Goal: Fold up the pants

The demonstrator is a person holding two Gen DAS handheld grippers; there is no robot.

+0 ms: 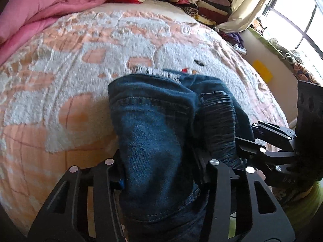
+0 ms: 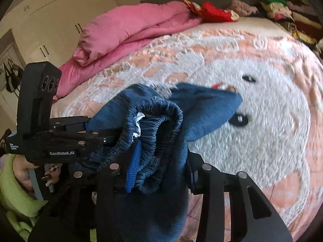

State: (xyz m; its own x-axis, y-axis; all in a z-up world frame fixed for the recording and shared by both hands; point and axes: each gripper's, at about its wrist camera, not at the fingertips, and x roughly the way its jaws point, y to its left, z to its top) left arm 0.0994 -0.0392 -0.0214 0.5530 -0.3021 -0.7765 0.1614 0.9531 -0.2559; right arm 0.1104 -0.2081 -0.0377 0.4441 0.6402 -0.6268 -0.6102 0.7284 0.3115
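Both grippers have the pants (image 1: 153, 133) now, bunched blue denim lifted just above the bedspread (image 1: 60, 104), the peach and white cover with a cartoon face. The left gripper (image 1: 161, 173) is clamped on a denim fold with a stitched hem, pads pressing from both sides. Just beside it, the right gripper (image 2: 155, 173) pinches the gathered elastic waistband (image 2: 159, 109), a blue pad against the cloth. A pink quilt (image 2: 125, 30) lies at the bedspread's far edge, stacked clothes (image 1: 201, 2) beyond it.
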